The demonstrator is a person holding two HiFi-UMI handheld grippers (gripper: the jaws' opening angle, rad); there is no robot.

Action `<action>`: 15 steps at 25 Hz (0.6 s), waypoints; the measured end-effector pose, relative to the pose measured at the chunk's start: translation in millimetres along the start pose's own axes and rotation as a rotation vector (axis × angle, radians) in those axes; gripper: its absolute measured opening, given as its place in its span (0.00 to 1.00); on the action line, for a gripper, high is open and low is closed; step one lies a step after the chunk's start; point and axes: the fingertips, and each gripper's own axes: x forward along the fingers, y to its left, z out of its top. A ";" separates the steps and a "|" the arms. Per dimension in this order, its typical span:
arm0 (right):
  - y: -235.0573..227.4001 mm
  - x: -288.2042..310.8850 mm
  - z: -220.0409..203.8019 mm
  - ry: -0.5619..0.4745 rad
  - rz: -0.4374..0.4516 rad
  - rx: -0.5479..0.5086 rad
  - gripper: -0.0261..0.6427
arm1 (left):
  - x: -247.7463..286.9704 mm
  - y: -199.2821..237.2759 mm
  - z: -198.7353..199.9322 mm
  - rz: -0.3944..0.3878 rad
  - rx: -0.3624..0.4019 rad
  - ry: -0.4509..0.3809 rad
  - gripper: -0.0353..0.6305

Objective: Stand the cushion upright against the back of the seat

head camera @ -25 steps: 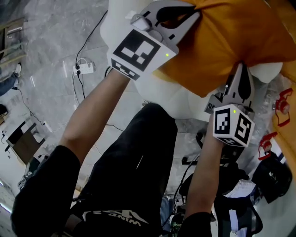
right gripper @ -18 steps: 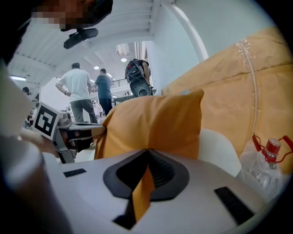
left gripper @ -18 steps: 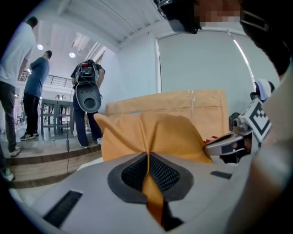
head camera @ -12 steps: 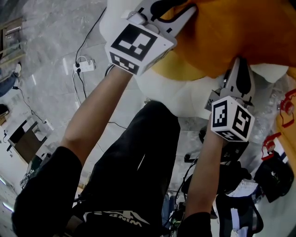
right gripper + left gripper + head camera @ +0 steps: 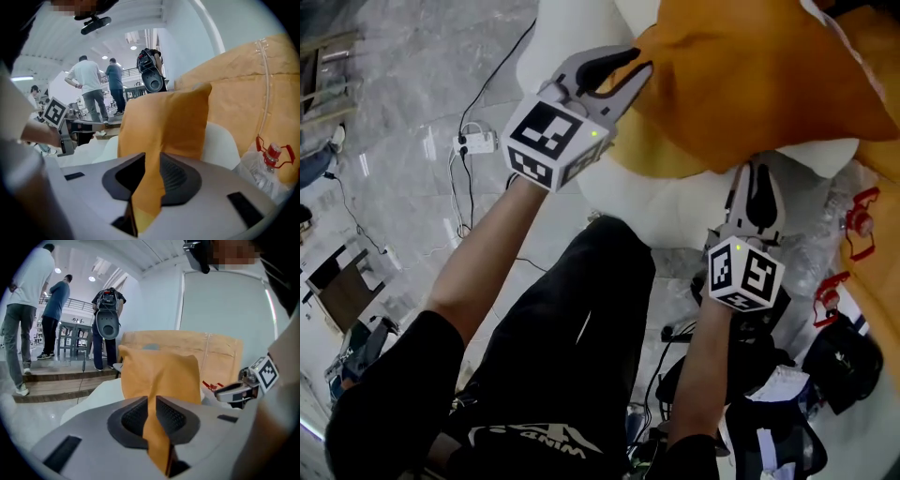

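Observation:
An orange cushion (image 5: 750, 75) stands on the white seat (image 5: 675, 202), filling the top right of the head view. My left gripper (image 5: 639, 62) is at the cushion's left edge. Its jaws have just been opening, and a flap of orange fabric (image 5: 159, 376) still hangs loosely between the pads. My right gripper (image 5: 757, 171) sits at the cushion's lower edge. Those jaws have also just been opening, with a fold of the cushion (image 5: 164, 122) between them and a gap beside the left pad. Each gripper shows in the other's view: the right gripper (image 5: 229, 389) and the left gripper (image 5: 70, 126).
A large form wrapped in brown paper (image 5: 262, 84) stands behind the seat, with clear plastic and red clips (image 5: 860, 216) to its right. A white power strip (image 5: 473, 143) and cables lie on the floor at left. A black bag (image 5: 844, 361) sits lower right. People (image 5: 18, 310) stand far behind.
Both grippers have drawn back toward me and their jaws have parted. The cushion has slipped out from deep in the grips, so only its edges lie between the jaws.

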 end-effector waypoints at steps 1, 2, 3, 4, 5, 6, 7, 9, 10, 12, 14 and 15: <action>4.2 -11.3 5.7 -0.003 0.020 0.005 0.17 | -11.0 -4.3 6.7 0.006 0.001 -0.010 0.12; 8.9 -22.8 13.3 -0.010 0.044 0.010 0.16 | -21.3 -11.1 15.3 0.005 0.001 -0.021 0.08; 14.0 -34.6 22.0 -0.017 0.070 0.012 0.15 | -30.9 -20.8 24.8 -0.006 0.000 -0.027 0.07; 19.7 -47.2 31.2 -0.022 0.097 0.011 0.14 | -40.4 -33.7 34.1 -0.026 -0.003 -0.024 0.06; 26.0 -61.2 41.0 -0.024 0.125 0.006 0.13 | -50.5 -49.4 42.9 -0.054 -0.008 -0.010 0.06; 33.4 -76.5 52.1 -0.026 0.156 -0.003 0.11 | -61.8 -67.2 51.8 -0.086 -0.019 0.010 0.06; 41.9 -92.9 64.8 -0.031 0.193 -0.015 0.11 | -74.5 -86.3 61.6 -0.123 -0.037 0.033 0.06; 60.3 -128.1 92.7 -0.047 0.275 -0.035 0.08 | -102.6 -125.1 85.3 -0.194 -0.066 0.068 0.06; 69.4 -146.4 106.7 -0.058 0.317 -0.040 0.08 | -117.1 -142.8 99.1 -0.221 -0.060 0.070 0.06; 87.1 -183.3 133.9 -0.084 0.396 -0.049 0.08 | -147.0 -171.6 129.4 -0.247 -0.015 0.040 0.06; 100.8 -217.4 160.9 -0.118 0.456 -0.067 0.08 | -175.0 -193.4 161.4 -0.253 0.034 0.000 0.06; 105.2 -233.6 174.5 -0.136 0.474 -0.074 0.08 | -188.3 -202.9 176.8 -0.256 0.045 -0.017 0.06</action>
